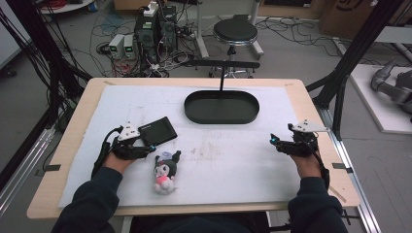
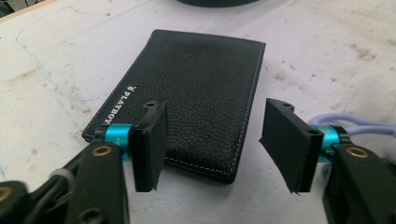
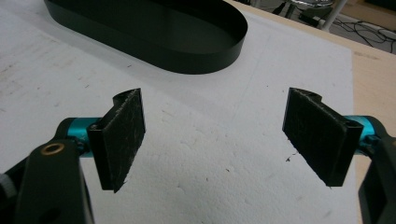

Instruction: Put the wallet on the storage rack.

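1. The left gripper (image 1: pixel 151 147) sits low over the near end of a black leather wallet (image 2: pixel 187 93); its jaws stand partly apart, one pad over the wallet's near edge, the other just off its side — they grip nothing.
2. The wallet lies flat on the white foam mat (image 1: pixel 218 160), left of centre, with gold lettering along one long edge.
3. A small plush doll (image 1: pixel 165 172) in black, white and pink lies just beside the left hand, near the wallet.
4. The right gripper (image 1: pixel 275 141) hovers near the mat's right edge — jaws wide apart, bare mat between them.
5. A black oval tray (image 1: pixel 221 108) stands at the far middle of the mat, well apart from both grippers.
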A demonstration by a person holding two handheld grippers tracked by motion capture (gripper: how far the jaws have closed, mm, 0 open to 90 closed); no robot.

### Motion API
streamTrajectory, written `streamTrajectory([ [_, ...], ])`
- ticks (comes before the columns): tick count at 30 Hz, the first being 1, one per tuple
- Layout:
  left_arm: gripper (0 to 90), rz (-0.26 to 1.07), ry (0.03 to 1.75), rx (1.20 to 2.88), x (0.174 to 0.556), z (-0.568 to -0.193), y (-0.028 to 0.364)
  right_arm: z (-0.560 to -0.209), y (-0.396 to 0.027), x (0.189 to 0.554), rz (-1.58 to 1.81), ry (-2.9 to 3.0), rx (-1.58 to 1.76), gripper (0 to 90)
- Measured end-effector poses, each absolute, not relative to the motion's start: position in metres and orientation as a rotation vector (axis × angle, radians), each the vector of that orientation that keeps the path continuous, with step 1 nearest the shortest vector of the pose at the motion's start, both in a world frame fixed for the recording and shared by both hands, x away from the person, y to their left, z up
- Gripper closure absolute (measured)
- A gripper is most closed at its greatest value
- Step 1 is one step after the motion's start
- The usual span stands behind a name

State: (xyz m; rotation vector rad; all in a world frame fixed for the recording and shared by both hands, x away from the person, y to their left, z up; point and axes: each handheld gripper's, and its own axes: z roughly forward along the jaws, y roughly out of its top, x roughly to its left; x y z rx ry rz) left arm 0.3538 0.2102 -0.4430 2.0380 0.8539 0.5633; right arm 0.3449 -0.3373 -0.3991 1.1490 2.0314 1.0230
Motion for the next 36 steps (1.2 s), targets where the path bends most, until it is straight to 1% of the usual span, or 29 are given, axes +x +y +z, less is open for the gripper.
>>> streamTrajectory([
  [4, 42.9, 0.608, 0.828, 2.101, 0.355, -0.447, 0.207, -0.399, -0.338, 0.345, 1.024, 2.033, 1.151, 21.6],
  [6, 43.3, 0.618, 0.829, 2.1, 0.354, -0.447, 0.206, -0.399, -0.337, 0.345, 1.024, 2.033, 1.152, 21.6],
  [8, 45.7, 0.643, 0.808, 2.124, 0.354, -0.447, 0.206, -0.4, -0.338, 0.346, 1.022, 2.033, 1.15, 21.6],
  [10, 45.1, 0.664, 0.789, 2.141, 0.353, -0.448, 0.204, -0.4, -0.337, 0.346, 1.023, 2.033, 1.152, 21.6],
  [14, 48.7, 0.691, 0.761, 2.156, 0.353, -0.449, 0.202, -0.399, -0.337, 0.345, 1.021, 2.033, 1.154, 21.6],
  [16, 52.6, 0.687, 0.752, 2.157, 0.352, -0.449, 0.2, -0.399, -0.337, 0.345, 1.023, 2.032, 1.156, 21.6],
  [17, 56.1, 0.678, 0.744, 2.155, 0.352, -0.448, 0.201, -0.399, -0.337, 0.345, 1.022, 2.032, 1.155, 21.6],
  [20, 70.7, 0.634, 0.736, 2.123, 0.351, -0.446, 0.203, -0.399, -0.337, 0.345, 1.025, 2.033, 1.156, 21.6],
  [21, 73.8, 0.629, 0.74, 2.121, 0.351, -0.446, 0.203, -0.399, -0.337, 0.345, 1.024, 2.034, 1.156, 21.7],
  [22, 73.8, 0.62, 0.739, 2.118, 0.351, -0.446, 0.203, -0.399, -0.337, 0.345, 1.024, 2.034, 1.156, 21.7],
  [25, 80.4, 0.618, 0.765, 2.091, 0.35, -0.443, 0.204, -0.4, -0.337, 0.346, 1.024, 2.035, 1.159, 21.6],
  [29, 83.8, 0.612, 0.814, 2.038, 0.349, -0.436, 0.209, -0.4, -0.336, 0.346, 1.025, 2.034, 1.16, 21.7],
  [32, 84.9, 0.586, 0.843, 1.965, 0.348, -0.428, 0.214, -0.4, -0.336, 0.346, 1.026, 2.032, 1.162, 21.7],
  [34, 85.5, 0.554, 0.858, 1.889, 0.347, -0.416, 0.217, -0.4, -0.336, 0.345, 1.028, 2.031, 1.164, 21.7],
  [36, 86.0, 0.548, 0.859, 1.881, 0.347, -0.413, 0.218, -0.399, -0.336, 0.345, 1.027, 2.027, 1.163, 21.7],
])
